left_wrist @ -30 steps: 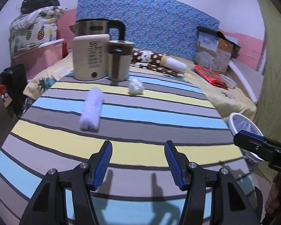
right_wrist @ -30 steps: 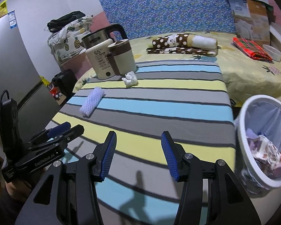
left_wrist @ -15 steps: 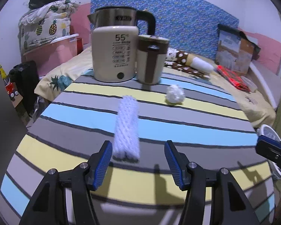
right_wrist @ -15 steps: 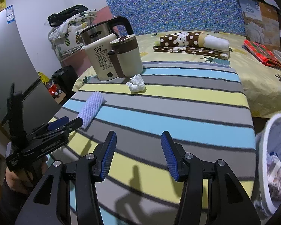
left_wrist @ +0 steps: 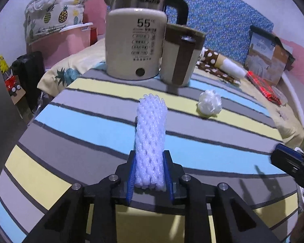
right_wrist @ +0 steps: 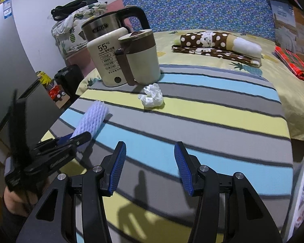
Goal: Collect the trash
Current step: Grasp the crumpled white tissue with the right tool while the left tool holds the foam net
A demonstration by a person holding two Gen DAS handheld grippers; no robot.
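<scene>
Left wrist view: the left gripper (left_wrist: 150, 174) is closing its jaws on the near end of a white foam net sleeve (left_wrist: 151, 135), and the blue pads (left_wrist: 131, 174) already touch both of its sides. The sleeve lies lengthwise on the striped tablecloth (left_wrist: 71, 121), its far end pointing toward the cream electric kettle (left_wrist: 134, 46). A brown-and-cream lidded jug (left_wrist: 180, 60) stands just beside the kettle, on its right. A crumpled white tissue ball (left_wrist: 209, 104) rests on the cloth in front of the jug, apart from the sleeve.

Right wrist view: the right gripper (right_wrist: 150, 168) hovers over the near stripes with its jaws about half spread and nothing between them. The rim of a white waste bin (right_wrist: 302, 192) shows at the right edge, beside the table. A bed with a yellow pineapple sheet (right_wrist: 289, 93) lies beyond.
</scene>
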